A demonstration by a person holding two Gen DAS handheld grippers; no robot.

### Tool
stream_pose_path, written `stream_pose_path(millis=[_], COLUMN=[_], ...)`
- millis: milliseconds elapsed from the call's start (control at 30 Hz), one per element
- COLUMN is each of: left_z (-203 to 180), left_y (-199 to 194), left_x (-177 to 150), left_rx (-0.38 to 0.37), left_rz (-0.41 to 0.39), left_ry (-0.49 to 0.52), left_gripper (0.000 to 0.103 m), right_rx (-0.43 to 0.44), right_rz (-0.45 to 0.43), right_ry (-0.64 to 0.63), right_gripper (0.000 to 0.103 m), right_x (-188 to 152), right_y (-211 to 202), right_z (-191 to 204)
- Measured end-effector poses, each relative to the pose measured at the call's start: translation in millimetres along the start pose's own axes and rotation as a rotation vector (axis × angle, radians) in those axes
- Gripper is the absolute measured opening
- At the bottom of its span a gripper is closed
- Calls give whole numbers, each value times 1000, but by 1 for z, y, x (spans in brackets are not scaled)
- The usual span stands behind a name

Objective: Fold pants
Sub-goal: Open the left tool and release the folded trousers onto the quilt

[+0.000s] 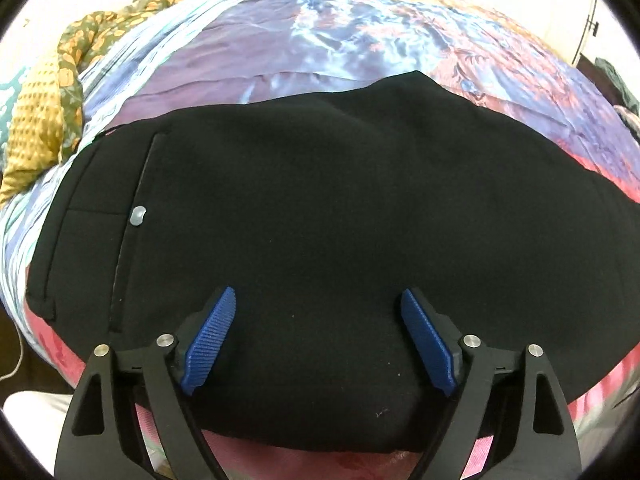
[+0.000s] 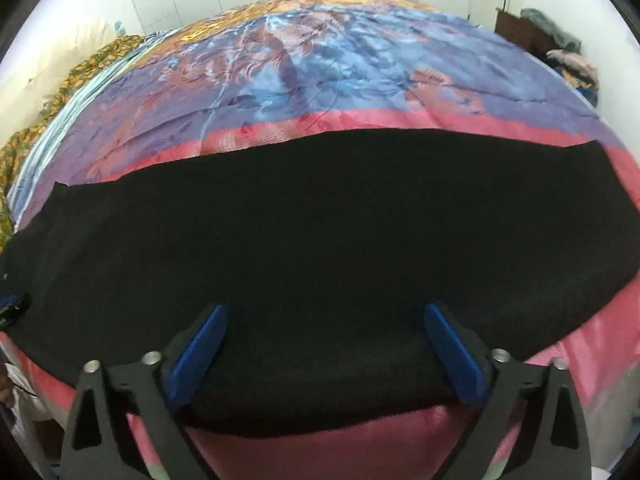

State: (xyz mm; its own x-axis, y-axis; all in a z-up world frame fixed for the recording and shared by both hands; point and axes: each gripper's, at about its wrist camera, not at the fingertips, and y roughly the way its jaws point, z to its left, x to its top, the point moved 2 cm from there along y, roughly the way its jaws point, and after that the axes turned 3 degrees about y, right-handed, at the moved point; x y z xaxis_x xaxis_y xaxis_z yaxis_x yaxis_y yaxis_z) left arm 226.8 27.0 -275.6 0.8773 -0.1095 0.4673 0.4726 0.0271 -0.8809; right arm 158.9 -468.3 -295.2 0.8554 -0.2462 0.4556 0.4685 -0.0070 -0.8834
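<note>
While both tongs hang over the near edge of the bed, the black pants (image 1: 320, 208) lie flat on the flowered bedspread (image 1: 320, 40), stretched as a long band running left to right across both views, so their long axis is crosswise to the way the fingers point. Under the left gripper (image 1: 318, 300) is the waist end: a pocket seam and a small grey button (image 1: 138, 216) show to the left of its blue pads (image 1: 212, 340). Under the right gripper (image 2: 324, 316) is plain leg cloth, which ends at the right of that view in what I judge to be the cuff. Both sets of jaws stand wide apart, nothing clamped between them, the pads poised just above the near hem of the cloth. Each hand is thus near one end of the band, neither favoured. I judge the coming move to hinge on that crosswise lie: each gripper would have to pinch the near edge below it before any fold can be carried over.
</note>
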Motion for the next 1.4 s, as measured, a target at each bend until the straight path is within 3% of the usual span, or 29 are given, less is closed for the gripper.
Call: stream_pose_path(millis=[233, 333, 433, 500, 600, 700, 1233, 1300, 1400], left_z=[-2, -3, -14, -22, -25, -23, -22, -22, -23], left_y=[-12, -40, -47, -34, -22, -18, -14, -14, -14], left_x=[-1, -7, -14, -19, -25, -24, -24, -24, -24], left_rx=[15, -23, 2, 26, 34, 18, 6, 7, 10], left_rz=[-8, -91, -124, -79, -79, -53, -51, -50, -50], left_ry=[-20, -43, 13, 61, 77, 75, 92, 93, 92], left_gripper=[91, 92, 97, 97, 99, 101, 102, 102, 102], right_rx=[1, 40, 35, 49, 41, 43, 62, 56, 9], right_rz=[-121, -198, -250, -258, -204, -68, -61, -42, -4], right_ry=[15, -18, -70, -108, -148, -127, -133, -132, -65], right_gripper=[103, 103, 103, 103, 103, 103, 103, 103, 103], right_x=[5, 3, 0, -2, -9, -18, -14, -5, 15], right_y=[-30, -50, -58, -57, -43, -11, -13, -17, -16], right_z=[1, 8, 22, 33, 42, 35, 31, 22, -25])
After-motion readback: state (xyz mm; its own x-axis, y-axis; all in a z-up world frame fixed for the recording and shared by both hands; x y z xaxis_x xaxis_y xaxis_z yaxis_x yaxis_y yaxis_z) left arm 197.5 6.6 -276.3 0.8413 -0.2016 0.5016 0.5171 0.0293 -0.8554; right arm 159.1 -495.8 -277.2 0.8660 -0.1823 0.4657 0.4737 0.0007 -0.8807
